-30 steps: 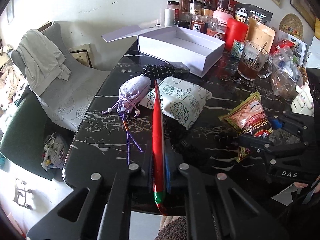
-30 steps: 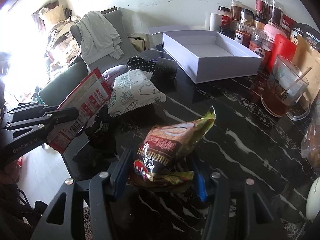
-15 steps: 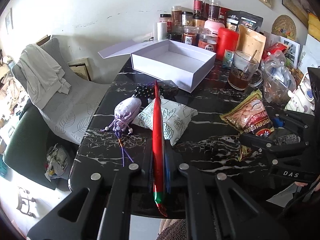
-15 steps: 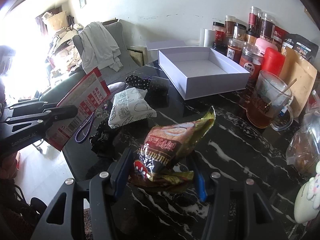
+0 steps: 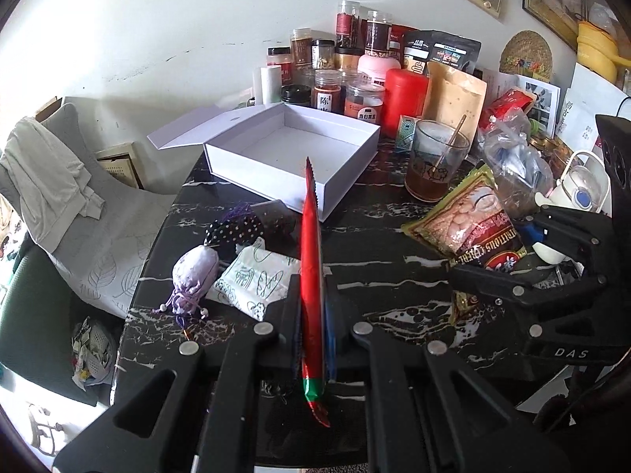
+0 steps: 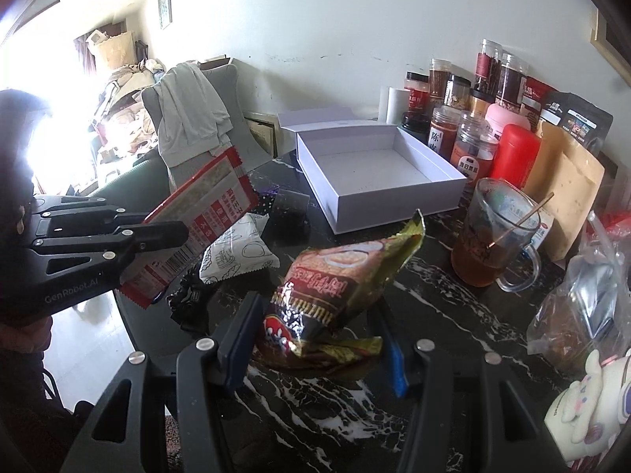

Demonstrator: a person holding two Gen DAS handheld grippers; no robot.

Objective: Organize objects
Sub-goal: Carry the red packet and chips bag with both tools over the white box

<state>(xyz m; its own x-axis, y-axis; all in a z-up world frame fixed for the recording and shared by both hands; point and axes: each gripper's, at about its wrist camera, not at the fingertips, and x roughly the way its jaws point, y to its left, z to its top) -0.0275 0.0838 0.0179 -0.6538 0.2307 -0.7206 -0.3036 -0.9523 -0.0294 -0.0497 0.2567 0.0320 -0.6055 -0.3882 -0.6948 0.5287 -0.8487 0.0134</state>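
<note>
A: Left gripper (image 5: 313,339) is clenched flat on the red packet (image 5: 311,260), held edge-on and upright. Why that way?

B: Thin sachet; pinched by its lower end it stays stiff. The right view shows its printed face (image 6: 205,213), at 9 o'clock, clear of the table.

A: Right gripper (image 6: 315,339)?

B: Grasping the peanut bag (image 6: 335,283), jaws half wide because the bag is puffy. It hangs off the table too, top pointing to 1 o'clock.

A: Likely destination?

B: My guess: the white box (image 5: 347,181), empty, lid folded back, at 12 o'clock of both grippers. Both loads are tilted toward it.

A: Surface?

B: Black marble table (image 5: 378,244), glossy. A lilac pouch (image 5: 195,272) and a white packet (image 5: 256,280) lie at 10 o'clock, touching. A tea mug (image 6: 493,244) stands at 2 o'clock, jars (image 6: 469,149) behind it.

A: Room?

B: Grey chair (image 5: 98,213) with a cloth draped over it, white wall, bright window at far left.
</note>
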